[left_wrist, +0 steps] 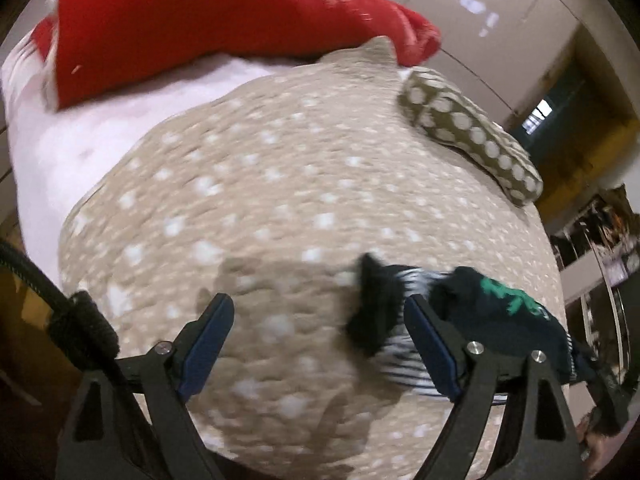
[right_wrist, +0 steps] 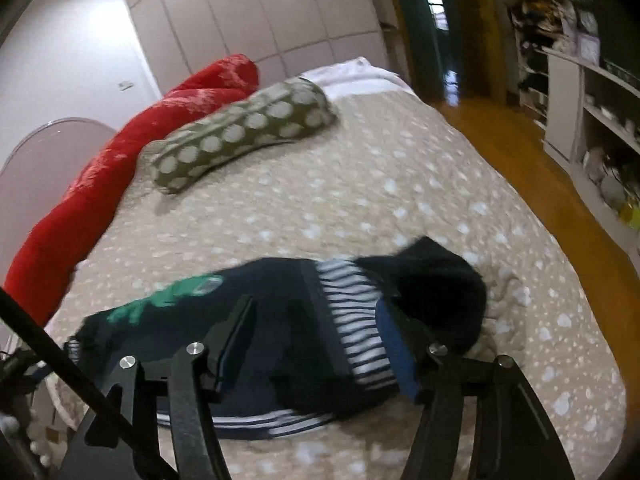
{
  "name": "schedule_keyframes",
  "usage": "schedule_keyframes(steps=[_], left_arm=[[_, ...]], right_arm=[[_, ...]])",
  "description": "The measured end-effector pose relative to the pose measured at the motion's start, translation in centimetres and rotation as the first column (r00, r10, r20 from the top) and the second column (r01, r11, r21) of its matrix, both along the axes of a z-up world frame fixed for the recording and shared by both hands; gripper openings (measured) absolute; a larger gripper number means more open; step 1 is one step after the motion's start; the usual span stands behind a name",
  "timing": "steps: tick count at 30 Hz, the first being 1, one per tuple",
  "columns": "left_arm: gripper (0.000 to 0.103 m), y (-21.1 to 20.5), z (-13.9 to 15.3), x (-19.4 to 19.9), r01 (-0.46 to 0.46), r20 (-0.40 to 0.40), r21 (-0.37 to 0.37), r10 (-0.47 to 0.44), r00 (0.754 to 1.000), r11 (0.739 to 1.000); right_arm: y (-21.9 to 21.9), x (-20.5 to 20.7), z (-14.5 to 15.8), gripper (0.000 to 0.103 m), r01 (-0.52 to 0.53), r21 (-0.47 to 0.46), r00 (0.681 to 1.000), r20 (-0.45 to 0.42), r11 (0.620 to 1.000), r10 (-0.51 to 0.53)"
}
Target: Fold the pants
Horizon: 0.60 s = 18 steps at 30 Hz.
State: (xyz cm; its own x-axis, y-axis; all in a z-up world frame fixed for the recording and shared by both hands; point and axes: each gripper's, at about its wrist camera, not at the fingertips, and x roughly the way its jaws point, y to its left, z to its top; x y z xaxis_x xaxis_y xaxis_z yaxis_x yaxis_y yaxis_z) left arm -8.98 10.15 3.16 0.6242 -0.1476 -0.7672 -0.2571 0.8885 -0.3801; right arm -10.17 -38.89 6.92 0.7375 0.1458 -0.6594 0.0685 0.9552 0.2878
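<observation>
The dark navy pants (right_wrist: 280,332), with white-striped bands and a green print, lie bunched on the beige dotted bedspread (right_wrist: 360,192). In the left wrist view the pants (left_wrist: 472,312) sit at the lower right, partly behind the right finger. My left gripper (left_wrist: 318,320) is open over the bedspread (left_wrist: 280,184), just left of the pants. My right gripper (right_wrist: 316,320) is open and hovers right above the pants, its fingers either side of the striped band. Neither gripper holds anything.
A red bolster (right_wrist: 120,152) and an olive dotted pillow (right_wrist: 240,128) lie at the bed's far side. A white sheet (left_wrist: 80,148) shows near the red bolster (left_wrist: 200,20). Wooden floor (right_wrist: 520,152) and cluttered white shelves (right_wrist: 592,100) lie to the right.
</observation>
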Motion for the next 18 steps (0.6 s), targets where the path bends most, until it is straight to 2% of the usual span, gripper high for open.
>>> schedule_keyframes(steps=[4, 8, 10, 15, 17, 18], left_arm=[[0.087, -0.1, -1.0, -0.4, 0.023, -0.008, -0.023, -0.023, 1.0, 0.999], [0.087, 0.2, -0.9, -0.7, 0.038, 0.019, -0.075, -0.037, 0.999, 0.996], [0.087, 1.0, -0.9, -1.0, 0.026, 0.03, -0.11, -0.023, 0.999, 0.994], [0.087, 2.9, -0.4, -2.3, -0.004, 0.062, -0.116, 0.011, 0.998, 0.993], [0.087, 3.6, -0.2, -2.9, -0.012, 0.074, -0.105, 0.019, 0.997, 0.994], [0.087, 3.9, -0.2, -3.1, -0.014, 0.078, -0.105, 0.022, 0.997, 0.994]], right_arm=[[5.8, 0.4, 0.8, 0.068, -0.172, 0.009, 0.985, -0.002, 0.985, 0.172], [13.7, 1.2, -0.5, 0.069, -0.361, 0.016, 0.931, -0.037, 0.932, 0.362], [17.4, 1.4, -1.1, 0.069, -0.429, -0.009, 0.903, -0.034, 0.903, 0.428], [27.1, 1.8, -1.9, 0.067, -0.592, -0.177, 0.801, -0.026, 0.786, 0.598], [30.1, 2.5, -3.0, 0.066, -0.597, -0.294, 0.791, -0.062, 0.746, 0.609], [31.1, 3.2, -3.6, 0.052, -0.583, -0.342, 0.8, -0.084, 0.737, 0.594]])
